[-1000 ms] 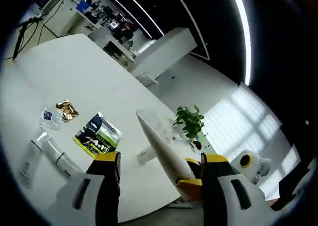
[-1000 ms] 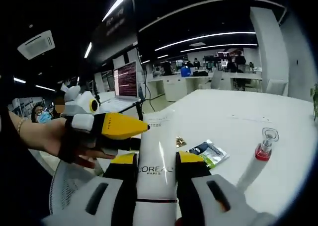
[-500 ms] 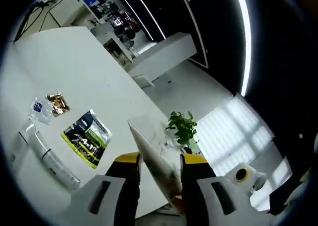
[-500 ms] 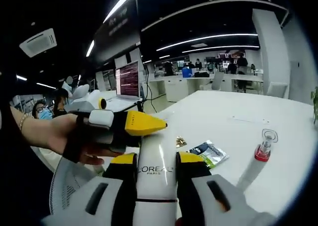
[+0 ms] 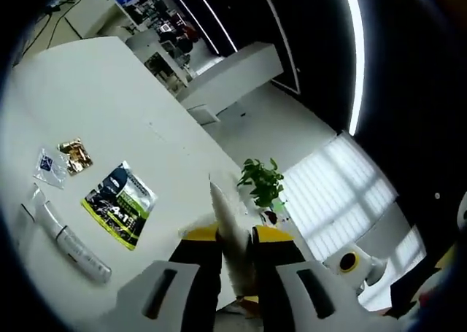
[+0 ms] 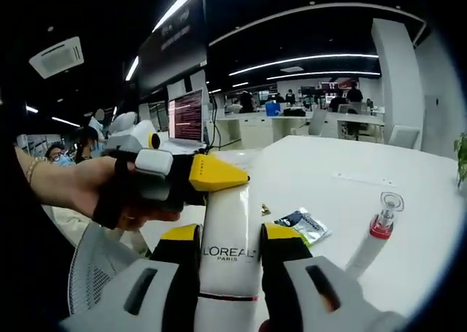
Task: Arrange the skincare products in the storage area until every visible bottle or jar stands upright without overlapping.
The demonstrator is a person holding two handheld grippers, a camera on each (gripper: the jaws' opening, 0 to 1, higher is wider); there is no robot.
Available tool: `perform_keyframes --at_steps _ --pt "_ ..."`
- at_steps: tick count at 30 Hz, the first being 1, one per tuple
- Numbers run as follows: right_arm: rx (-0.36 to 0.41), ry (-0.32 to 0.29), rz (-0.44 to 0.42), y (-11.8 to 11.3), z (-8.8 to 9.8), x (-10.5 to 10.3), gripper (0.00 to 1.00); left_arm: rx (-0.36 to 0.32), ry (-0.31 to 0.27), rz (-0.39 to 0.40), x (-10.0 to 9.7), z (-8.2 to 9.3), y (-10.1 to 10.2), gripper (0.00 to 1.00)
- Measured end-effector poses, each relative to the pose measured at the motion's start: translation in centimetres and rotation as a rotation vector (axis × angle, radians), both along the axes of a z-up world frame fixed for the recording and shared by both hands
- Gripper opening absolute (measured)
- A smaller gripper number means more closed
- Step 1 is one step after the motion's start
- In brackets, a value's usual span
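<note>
Your right gripper [image 6: 228, 237] clamps the white L'Oréal tube [image 6: 228, 252] above the table [image 6: 328, 164], and your left gripper [image 5: 235, 238] is closed on its far end. The left gripper view adds a green sachet [image 5: 118, 204] and another tube [image 5: 69, 237] lying flat; the right gripper view adds a red-collared tube [image 6: 368, 246].

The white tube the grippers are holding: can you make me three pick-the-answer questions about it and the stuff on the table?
1. Where is the green sachet?
A. flat on the white table
B. between gripper fingers
C. in the plant pot

2. What colour is the cap of the small tube in the right gripper view?
A. blue
B. red
C. black

3. How is the L'Oreal tube held?
A. lying loose on the table
B. by one gripper
C. by both grippers

Answers:
1. A, it lies flat on the tabletop.
2. B, a red cap under a clear top.
3. C, the right gripper clamps its body and the left gripper pinches its far end.
</note>
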State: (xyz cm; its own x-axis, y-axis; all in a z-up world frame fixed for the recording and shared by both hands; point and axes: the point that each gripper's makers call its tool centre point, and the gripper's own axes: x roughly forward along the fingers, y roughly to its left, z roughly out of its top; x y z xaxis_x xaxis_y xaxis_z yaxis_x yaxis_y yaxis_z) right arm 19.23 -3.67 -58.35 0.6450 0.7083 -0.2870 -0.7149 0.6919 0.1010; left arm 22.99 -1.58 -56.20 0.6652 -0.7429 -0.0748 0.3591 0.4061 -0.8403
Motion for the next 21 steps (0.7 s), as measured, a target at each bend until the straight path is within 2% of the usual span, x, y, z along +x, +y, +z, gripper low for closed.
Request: perform_keyframes --at_steps 1,4,8,11,17,21 --pt "0.001 -0.007 -0.002 -0.2 0.1 0.1 0.32 0.029 -0.020 -0.012 0.0 0.1 -0.2 0.08" --pt "0.012 -0.010 0.000 -0.5 0.4 0.2 0.31 0.040 -0.035 -0.056 0.2 0.7 -0.8 0.07" --pt "0.063 -0.011 0.027 -1.1 1.1 0.2 0.31 0.052 -0.073 -0.119 -0.3 1.9 -1.8 0.06" --pt "0.099 0.004 0.090 -1.4 1.4 0.1 0.31 0.086 -0.108 -0.181 -0.9 2.6 -2.6 0.06" --pt "0.166 -0.017 0.200 -1.9 3.3 -0.4 0.30 0.074 -0.168 -0.291 -1.5 4.0 -3.3 0.06" --pt "0.177 -0.011 0.276 -1.9 4.0 -1.0 0.29 0.083 -0.235 -0.404 -2.8 5.1 -4.2 0.06"
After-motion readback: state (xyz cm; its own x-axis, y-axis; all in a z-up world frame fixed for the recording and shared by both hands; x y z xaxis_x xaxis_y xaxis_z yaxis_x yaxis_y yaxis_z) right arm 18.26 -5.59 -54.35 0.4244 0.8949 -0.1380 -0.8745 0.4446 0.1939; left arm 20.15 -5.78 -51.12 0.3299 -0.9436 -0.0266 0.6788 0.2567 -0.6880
